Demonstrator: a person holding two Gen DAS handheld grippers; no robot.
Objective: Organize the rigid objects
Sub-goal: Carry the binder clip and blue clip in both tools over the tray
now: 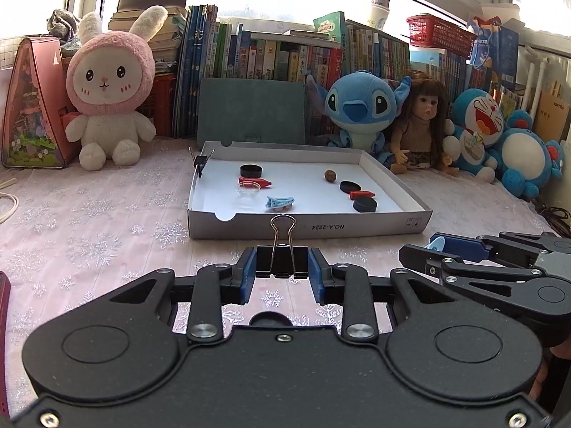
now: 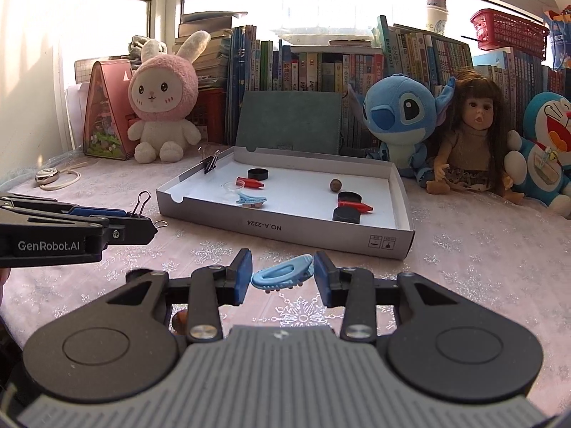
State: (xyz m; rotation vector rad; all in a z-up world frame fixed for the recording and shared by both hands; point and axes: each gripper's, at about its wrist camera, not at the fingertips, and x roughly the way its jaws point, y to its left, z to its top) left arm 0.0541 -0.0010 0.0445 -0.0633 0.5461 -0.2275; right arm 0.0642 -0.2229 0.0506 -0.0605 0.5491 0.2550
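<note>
Binder clip (image 1: 282,260) and blue hair clip (image 2: 282,276) are being carried toward the white box (image 1: 392,178).

Left gripper (image 1: 282,271) is pinching the binder clip's black body from both sides, its wire loops standing up in front of the box's near wall; being small, light, stiff steel, it is sitting securely on those flat faces. Right gripper (image 2: 283,276) is clamping the plastic hair clip end to end above the tablecloth (image 2: 481,249); being light, smooth and curved, it is likely to twist or slip, so gripping across its broader middle looks safer. Caps, crayons and another hair clip are already lying in the box.
</note>
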